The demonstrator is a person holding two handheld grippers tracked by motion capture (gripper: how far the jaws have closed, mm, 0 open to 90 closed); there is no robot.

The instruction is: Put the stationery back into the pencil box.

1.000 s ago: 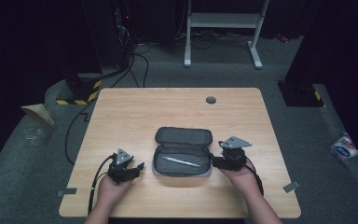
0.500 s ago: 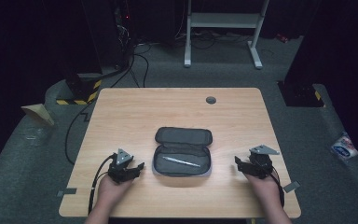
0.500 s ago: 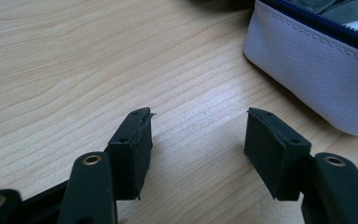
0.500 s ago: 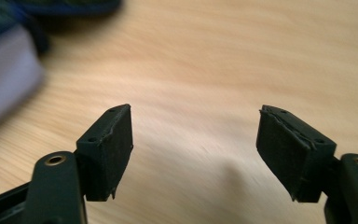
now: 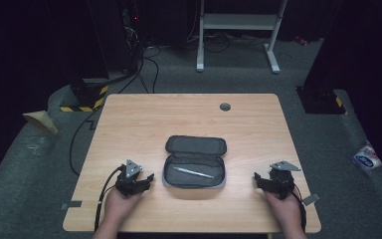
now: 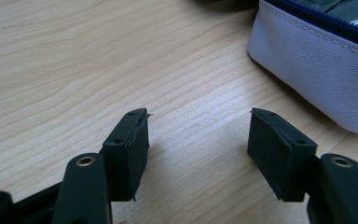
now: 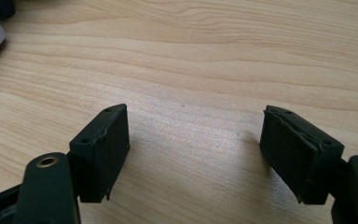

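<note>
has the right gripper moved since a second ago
Yes. The right gripper has drawn away from the open pouch toward the table's right edge, jaws opening, nothing between them.

Overhead view; two close, table-level (image 5: 129,114) views.

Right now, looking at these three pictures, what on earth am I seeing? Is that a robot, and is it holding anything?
No robot: a person sits at a wooden table with a hand-held gripper in each hand, a tool with two black jaws. The high view looks down from above. The left hand-held gripper rests near the table's front left, the right hand-held gripper near its front right. The other two pictures come from small cameras riding on each tool, looking along its jaws. Between the hands lies an open grey pencil case with a pen inside; its pale side wall also shows in the left gripper view. Both pairs of jaws stand open over bare wood, having just been opening, and nothing is held.
</note>
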